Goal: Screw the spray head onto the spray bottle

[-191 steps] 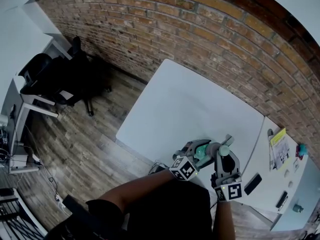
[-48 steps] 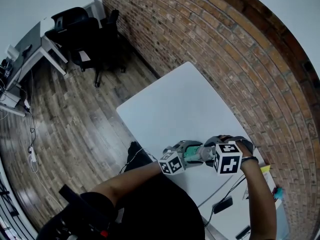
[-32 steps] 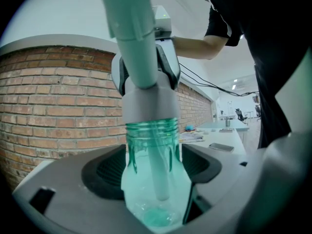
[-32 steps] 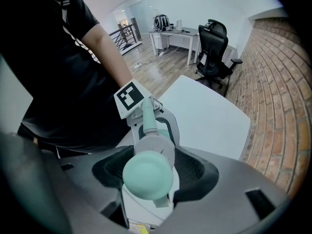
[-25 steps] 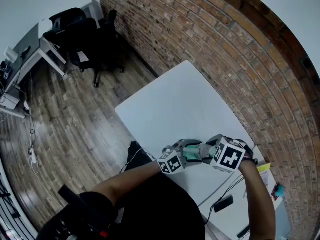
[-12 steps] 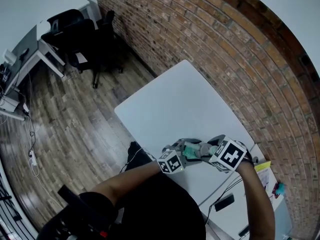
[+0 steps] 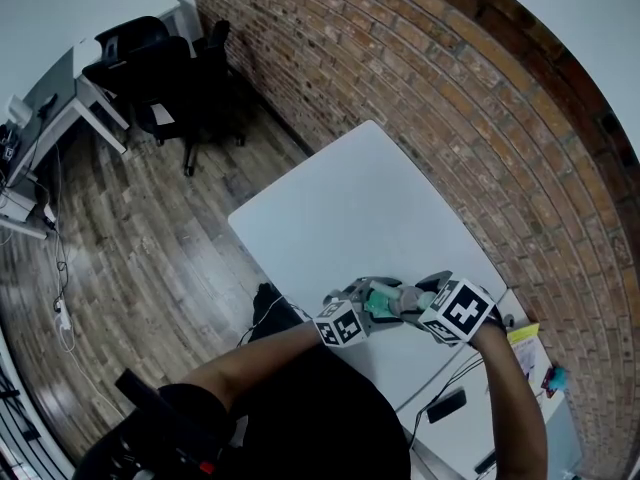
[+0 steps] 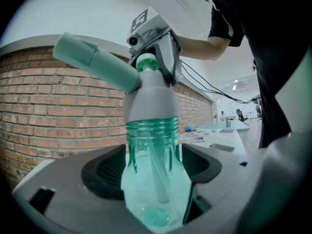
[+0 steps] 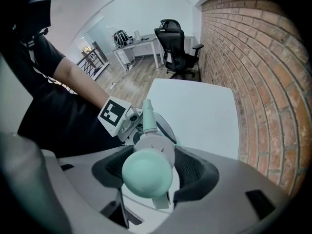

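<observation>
1. Head view. Shows a white table beside a brick wall, with a wood floor and a black chair farther off. Finds both tools meeting near the table's close edge. Has the left gripper clenched across the green spray bottle. Has the right gripper coming from the opposite side onto the spray head.
2. Left gripper view. Looks along jaws pressed on both flanks of the translucent bottle, base nearest the camera. Shows the grey head seated on the threaded neck, with a few thread rings bare below its collar. Shows the dip tube running down inside and the pale green nozzle jutting up and left. Catches the right gripper at the top of the head.
3. Right gripper view. Looks down onto a rounded pale green part of the head. Shows the jaw pads closed on the grey body at either side, grasping it. Takes in the left gripper just beyond, a bare forearm behind it, and the table underneath.
</observation>
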`<state>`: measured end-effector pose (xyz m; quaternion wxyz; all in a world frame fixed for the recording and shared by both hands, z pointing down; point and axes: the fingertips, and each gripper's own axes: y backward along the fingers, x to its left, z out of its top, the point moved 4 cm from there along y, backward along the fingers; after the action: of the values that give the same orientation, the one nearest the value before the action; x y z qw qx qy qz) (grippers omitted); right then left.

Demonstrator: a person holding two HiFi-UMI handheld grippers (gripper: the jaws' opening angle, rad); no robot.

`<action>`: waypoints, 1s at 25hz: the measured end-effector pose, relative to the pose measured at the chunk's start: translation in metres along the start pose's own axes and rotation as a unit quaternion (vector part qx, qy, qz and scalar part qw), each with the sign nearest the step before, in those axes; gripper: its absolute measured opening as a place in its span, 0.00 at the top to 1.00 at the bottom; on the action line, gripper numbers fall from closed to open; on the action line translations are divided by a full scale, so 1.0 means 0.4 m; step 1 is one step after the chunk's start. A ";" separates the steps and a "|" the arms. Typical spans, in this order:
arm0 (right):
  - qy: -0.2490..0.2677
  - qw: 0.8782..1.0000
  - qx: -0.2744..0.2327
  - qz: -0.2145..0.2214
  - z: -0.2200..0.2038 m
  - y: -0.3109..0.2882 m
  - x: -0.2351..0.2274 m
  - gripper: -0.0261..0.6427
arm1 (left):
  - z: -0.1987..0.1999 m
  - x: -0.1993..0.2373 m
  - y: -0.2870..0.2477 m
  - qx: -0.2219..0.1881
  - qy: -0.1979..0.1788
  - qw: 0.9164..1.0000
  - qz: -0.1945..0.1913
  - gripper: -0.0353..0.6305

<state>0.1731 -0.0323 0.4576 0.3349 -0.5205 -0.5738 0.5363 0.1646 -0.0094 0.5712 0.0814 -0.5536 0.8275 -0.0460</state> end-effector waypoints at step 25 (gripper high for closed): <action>0.214 0.976 0.030 0.006 0.014 0.046 0.062 0.56 | -0.003 0.000 0.003 0.003 0.003 1.000 0.001 0.42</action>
<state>0.1666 -0.0122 0.4344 0.4622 -0.6167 -0.4690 0.4314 0.1634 -0.0088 0.5723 0.0803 -0.5523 0.8282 -0.0502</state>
